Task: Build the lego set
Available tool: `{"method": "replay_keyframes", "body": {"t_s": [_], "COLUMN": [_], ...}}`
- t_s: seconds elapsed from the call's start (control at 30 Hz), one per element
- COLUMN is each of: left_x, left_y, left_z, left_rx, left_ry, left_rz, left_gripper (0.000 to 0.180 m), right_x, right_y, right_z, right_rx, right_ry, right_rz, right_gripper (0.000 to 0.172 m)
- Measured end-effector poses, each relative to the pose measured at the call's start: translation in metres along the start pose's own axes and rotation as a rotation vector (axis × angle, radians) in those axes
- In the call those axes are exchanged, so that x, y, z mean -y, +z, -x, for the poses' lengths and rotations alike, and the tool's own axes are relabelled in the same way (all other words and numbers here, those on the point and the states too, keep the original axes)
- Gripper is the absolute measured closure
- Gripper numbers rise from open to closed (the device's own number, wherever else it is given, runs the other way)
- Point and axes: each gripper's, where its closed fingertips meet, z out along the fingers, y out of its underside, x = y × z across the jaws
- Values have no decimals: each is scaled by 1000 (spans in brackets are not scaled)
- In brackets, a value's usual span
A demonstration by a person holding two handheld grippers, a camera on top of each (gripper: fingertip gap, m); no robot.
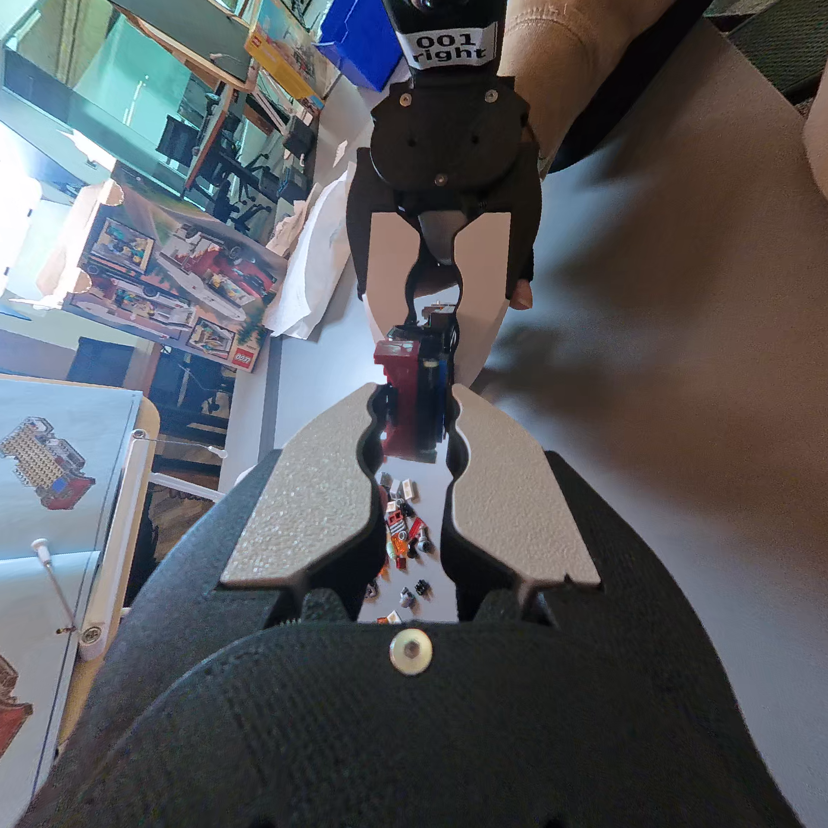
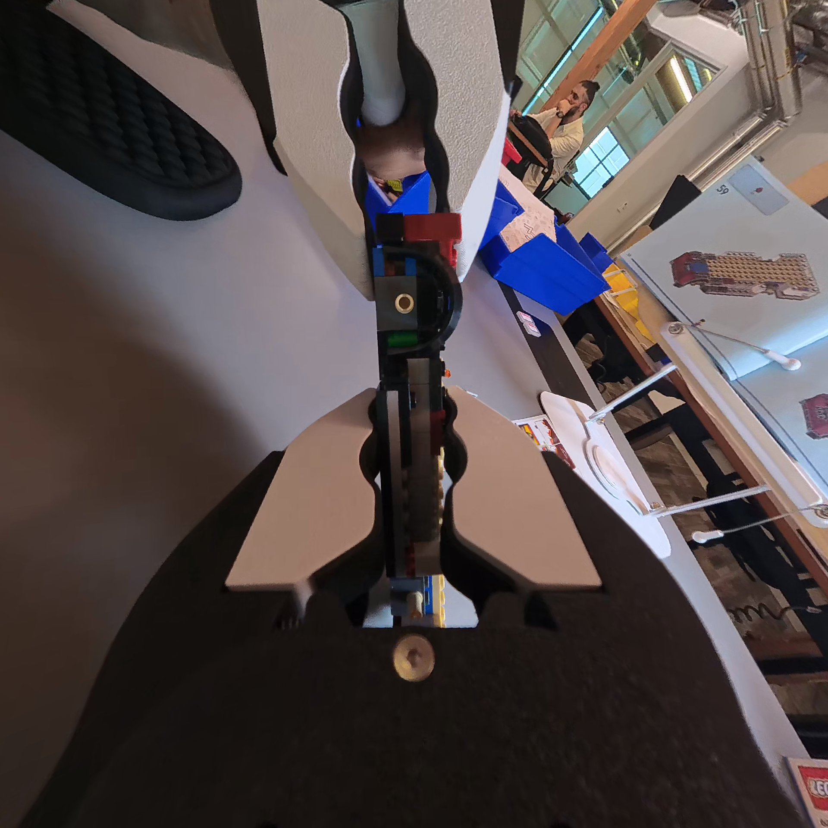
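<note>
A long, narrow Lego model of black, dark red, blue and grey bricks (image 1: 403,394) hangs in the air above the grey table (image 1: 313,358), held at both ends. My left gripper (image 1: 414,394) is shut on its dark red and blue end. My right gripper (image 2: 410,394) is shut on the grey and black end of the model (image 2: 405,304). The two grippers face each other tip to tip. The right gripper also shows in the left wrist view (image 1: 432,313). The left gripper also shows at the top of the right wrist view (image 2: 416,269).
Several small loose Lego pieces (image 1: 405,524) lie on the table below the model. The Lego box (image 1: 179,278), a white paper bag (image 1: 313,260), blue bins (image 2: 546,260) and an instruction booklet on a clear stand (image 2: 739,278) stand along the table's edge. A person (image 2: 560,130) sits far off. About 4 cm separates my left fingertips from my right.
</note>
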Motion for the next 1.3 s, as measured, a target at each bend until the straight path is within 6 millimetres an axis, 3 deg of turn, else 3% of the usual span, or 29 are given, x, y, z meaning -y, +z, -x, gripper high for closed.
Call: {"method": "replay_keyframes", "body": {"t_s": [0.13, 0.23, 0.3, 0.47, 0.57, 0.67, 0.8, 0.93, 1.03, 1.2, 1.3], "left_x": [0, -7, -13, -23, -33, -36, -40, -43, -52, -59, -65], "left_y": [0, 1, -2, -4, 13, 24, 25, 22, 23, 27, 29], "left_z": [0, 8, 12, 11, -4, -14, -21, -27, -35, -44, -48], "left_rx": [-5, 44, 53, -93, -121, -136, -141, -141, -119, -147, -164], "left_ry": [6, -97, -283, -1055, -1169, -1176, -1031, -786, -604, -493, -501], "left_rz": [-15, -39, -66, -231, -178, -139, -113, -88, -31, -25, -4], "left_gripper": [155, 152, 124, 108, 104, 117, 117, 117, 118, 118, 118], "right_x": [-1, -3, -8, -22, -26, -29, -30, -24, -19, -50, -62], "right_y": [0, 1, 0, 3, 9, 14, 15, 9, -4, -1, 8], "right_z": [0, -6, -10, -18, -12, -4, 3, 22, 20, 24, 32], "right_rx": [-14, -41, -68, -165, -193, -207, -170, 96, 293, 510, 586], "right_ry": [-8, 7, -11, -157, -279, -376, -399, -154, 47, 90, 24], "right_rz": [10, 37, 69, 197, 252, 282, 277, 243, 236, 408, 485], "right_gripper": [149, 149, 149, 149, 148, 148, 144, 116, 112, 94, 101]}}
